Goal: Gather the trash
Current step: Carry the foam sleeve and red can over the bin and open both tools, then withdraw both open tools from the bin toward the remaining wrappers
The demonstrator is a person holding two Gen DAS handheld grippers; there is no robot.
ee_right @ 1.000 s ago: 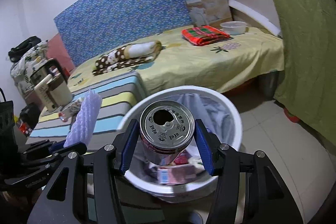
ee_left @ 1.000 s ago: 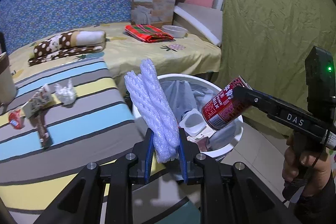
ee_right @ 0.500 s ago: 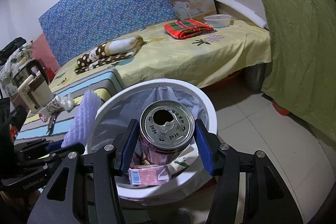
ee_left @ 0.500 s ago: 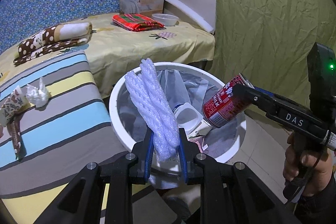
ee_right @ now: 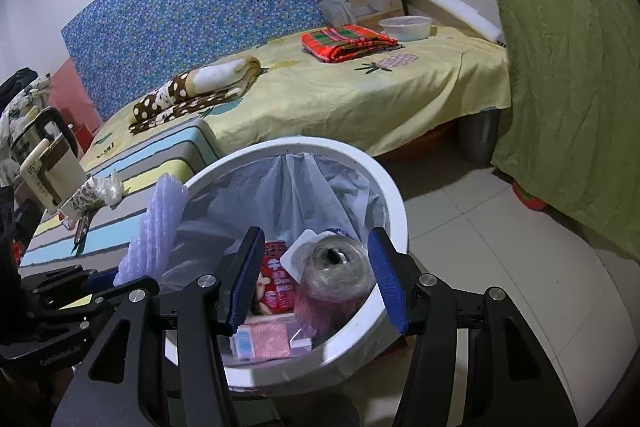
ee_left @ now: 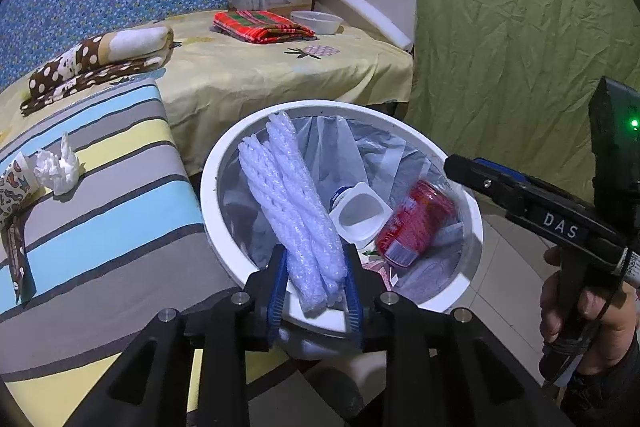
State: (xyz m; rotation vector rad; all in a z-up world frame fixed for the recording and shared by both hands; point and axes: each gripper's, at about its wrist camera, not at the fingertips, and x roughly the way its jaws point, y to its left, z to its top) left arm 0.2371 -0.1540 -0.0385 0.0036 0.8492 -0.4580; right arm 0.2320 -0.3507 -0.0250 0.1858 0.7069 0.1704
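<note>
My left gripper point(ee_left: 316, 279) hangs over the near rim of the white lined bin point(ee_left: 224, 155). A long white foam net point(ee_left: 288, 195) stands between its blue pads and leans over the bin's mouth. The jaws are opening, and the foam still fills the gap between them. My right gripper point(ee_right: 316, 279) is open above the bin point(ee_right: 392, 203). A red drink can point(ee_right: 336, 275) appears blurred below it, among the trash. In the left wrist view the can point(ee_left: 416, 227) lies beside a white yogurt cup point(ee_left: 360, 215), under the right gripper's finger point(ee_left: 480, 175).
A striped bench point(ee_left: 100, 207) left of the bin carries a crumpled tissue point(ee_left: 58, 167) and a printed wrapper point(ee_left: 12, 187). Behind is a bed with a yellow sheet point(ee_left: 260, 75); a green cloth point(ee_left: 520, 47) hangs on the right. Tiled floor point(ee_right: 500, 227) lies right of the bin.
The can has left the right gripper's jaws and dropped into the bin. Both grippers have come lower and closer over the bin. The left jaws have widened a little around the foam.
</note>
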